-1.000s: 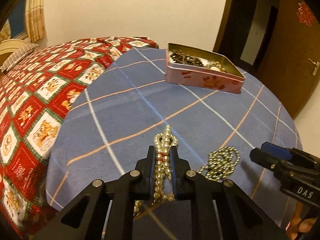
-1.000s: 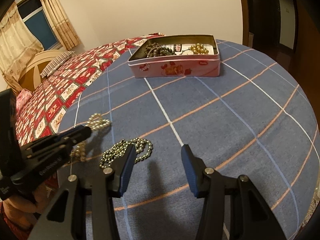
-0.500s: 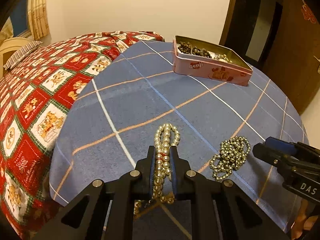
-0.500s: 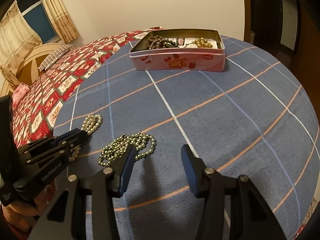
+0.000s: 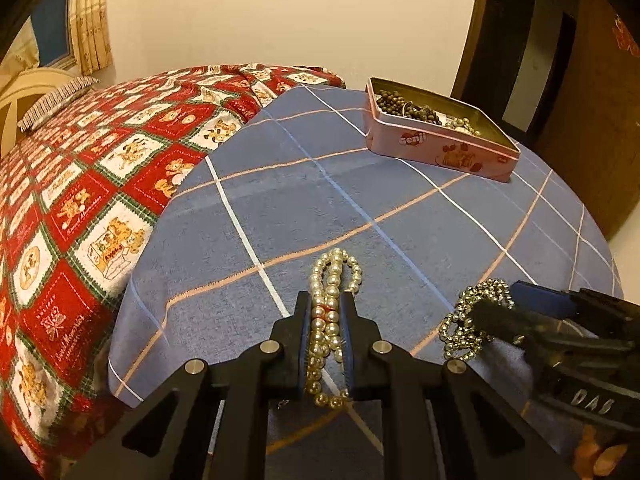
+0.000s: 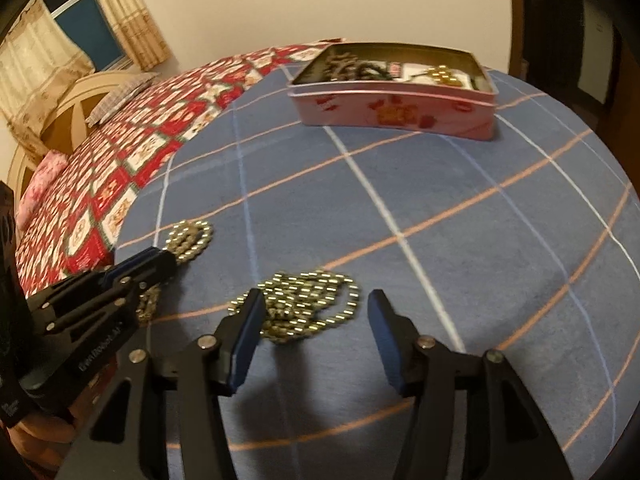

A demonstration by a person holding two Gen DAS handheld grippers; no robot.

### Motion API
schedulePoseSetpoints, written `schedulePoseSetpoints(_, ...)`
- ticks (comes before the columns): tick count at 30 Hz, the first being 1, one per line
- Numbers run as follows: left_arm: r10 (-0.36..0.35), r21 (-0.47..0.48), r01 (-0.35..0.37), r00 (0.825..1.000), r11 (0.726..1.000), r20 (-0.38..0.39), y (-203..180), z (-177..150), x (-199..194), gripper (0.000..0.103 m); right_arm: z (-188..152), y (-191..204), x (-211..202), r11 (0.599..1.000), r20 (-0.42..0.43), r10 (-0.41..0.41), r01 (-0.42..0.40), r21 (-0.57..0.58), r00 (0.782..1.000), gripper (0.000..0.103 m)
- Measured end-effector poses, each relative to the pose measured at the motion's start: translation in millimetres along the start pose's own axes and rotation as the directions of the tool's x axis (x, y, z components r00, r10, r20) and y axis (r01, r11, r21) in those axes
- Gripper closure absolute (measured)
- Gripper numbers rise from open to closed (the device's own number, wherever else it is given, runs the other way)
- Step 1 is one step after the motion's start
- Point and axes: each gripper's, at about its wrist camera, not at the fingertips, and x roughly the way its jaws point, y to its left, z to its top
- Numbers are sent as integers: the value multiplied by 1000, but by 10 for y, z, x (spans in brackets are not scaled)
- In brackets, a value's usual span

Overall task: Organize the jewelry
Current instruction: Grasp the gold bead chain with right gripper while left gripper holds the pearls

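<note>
My left gripper (image 5: 326, 300) is shut on a cream pearl necklace (image 5: 334, 276), whose far loop lies on the blue checked cloth (image 5: 280, 200). It also shows in the right wrist view (image 6: 188, 236). My right gripper (image 6: 316, 300) is open, its fingers either side of a heap of small gold-green beads (image 6: 308, 308), seen in the left wrist view (image 5: 468, 324) too. A pink tin (image 5: 436, 148), open, holds dark beads and gold beads at the far side (image 6: 396, 108).
A red teddy-bear quilt (image 5: 80, 184) covers the bed to the left of the blue cloth. A pillow (image 6: 120, 96) and headboard lie beyond. A dark wooden door (image 5: 580, 92) stands at the right.
My right gripper has moved forward over the gold-green beads, which now lie between its fingers. Both views have come closer to the tin. My left gripper stays shut on the pearls.
</note>
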Motion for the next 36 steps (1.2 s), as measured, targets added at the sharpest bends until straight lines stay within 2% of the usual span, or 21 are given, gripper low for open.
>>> schedulePoseSetpoints(5,6,-6,-6,1000,1000,1,21,4,-4,90,4,216,97,993,-5,-63,62,-105,998,34)
schedulePoseSetpoints(8,13,0,-13,1000,1000,3,17,2,-6,90,-50,322,126,979,4,-91,91,-180,996,36)
schedulePoseSetpoints(10,19,5,-19,1000,1000,3,13,3,-10,90,-67,357,130,968,16,-133,134,-212,991,47)
schedulePoseSetpoints(13,16,-1,-16,1000,1000,1,24,5,-8,90,-69,356,105,964,19,-126,127,-232,992,65)
schedulePoseSetpoints(14,15,-4,-15,1000,1000,1,25,4,-7,90,-71,356,99,964,19,-126,127,-235,992,78)
schedulePoseSetpoints(15,14,-7,-14,1000,1000,1,25,3,-6,90,-74,352,92,962,18,-127,127,-240,992,82)
schedulePoseSetpoints(28,23,-8,-22,1000,1000,12,-1,-7,-5,90,-76,276,-35,974,43,-129,134,-180,991,87)
schedulePoseSetpoints(36,-35,-44,35,999,998,3,-35,-16,-35,90,-12,310,-216,970,105,-149,166,-178,983,87)
